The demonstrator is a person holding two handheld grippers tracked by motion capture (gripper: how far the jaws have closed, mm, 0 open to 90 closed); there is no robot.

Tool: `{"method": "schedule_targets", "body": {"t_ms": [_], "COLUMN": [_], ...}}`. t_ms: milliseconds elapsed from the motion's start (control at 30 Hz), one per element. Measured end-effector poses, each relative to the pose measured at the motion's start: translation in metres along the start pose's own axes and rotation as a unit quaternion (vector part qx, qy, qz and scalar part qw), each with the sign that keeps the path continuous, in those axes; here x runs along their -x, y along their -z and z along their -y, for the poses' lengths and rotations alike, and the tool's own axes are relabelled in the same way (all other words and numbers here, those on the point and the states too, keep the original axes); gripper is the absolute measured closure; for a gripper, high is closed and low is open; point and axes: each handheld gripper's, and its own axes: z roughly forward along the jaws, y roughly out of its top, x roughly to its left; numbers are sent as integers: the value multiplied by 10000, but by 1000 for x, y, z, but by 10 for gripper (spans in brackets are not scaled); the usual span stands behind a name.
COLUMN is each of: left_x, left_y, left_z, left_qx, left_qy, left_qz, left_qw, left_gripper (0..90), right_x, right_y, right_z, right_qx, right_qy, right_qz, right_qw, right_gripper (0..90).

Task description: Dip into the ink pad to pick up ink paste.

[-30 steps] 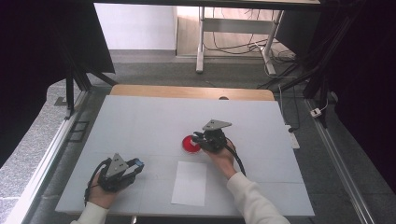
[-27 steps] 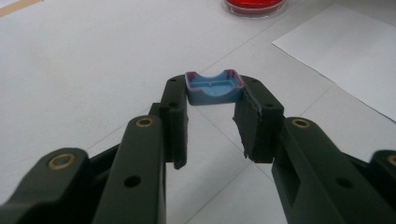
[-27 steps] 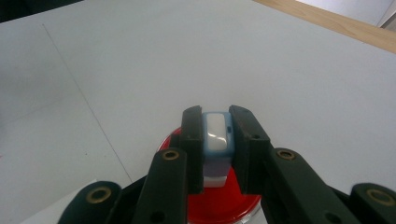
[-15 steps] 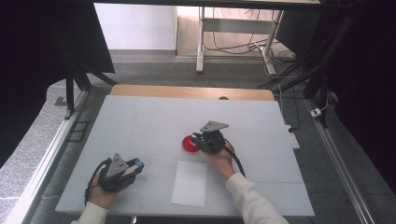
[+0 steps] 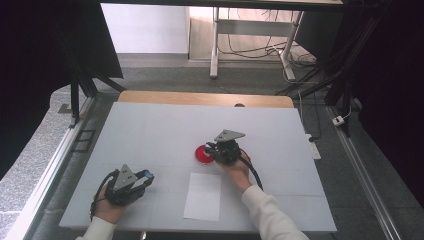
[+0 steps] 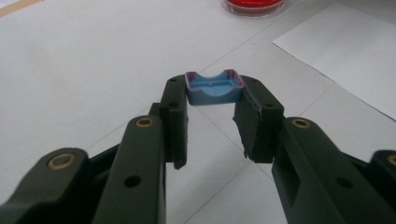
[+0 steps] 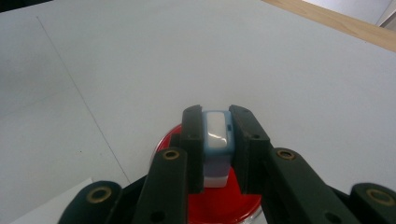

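Left claw [image 6: 211,119] pinching blue cap [image 6: 214,87] above tabletop [image 5: 150,130], beside paper [image 5: 203,196]. Right claw [image 7: 215,140] clamped on blue-white stamp [image 7: 216,140] over red dish [image 7: 224,203].

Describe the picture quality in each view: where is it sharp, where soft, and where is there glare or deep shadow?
High view: evenly lit grey table, dark surroundings, bright floor behind. Left gripper view: the blue cap is sharp, the near fingers dark and soft, the red dish cropped at the top. Right gripper view: a glare streak on the white-and-blue stamp, red dish beneath.
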Motion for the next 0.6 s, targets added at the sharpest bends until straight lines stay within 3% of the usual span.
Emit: {"method": "schedule_targets", "body": {"t_ms": [600], "left_x": [-1], "left_y": [0], "left_z": [0], "left_qx": [-1], "left_qy": [-6], "left_qz": [13], "left_qw": [10000], "left_gripper": [650], "right_x": [0], "right_y": [5], "right_z": [-3], "right_qx": [72], "right_qy": [18], "right_qz": [31], "right_qw": [10000], "right_gripper": [754]}}
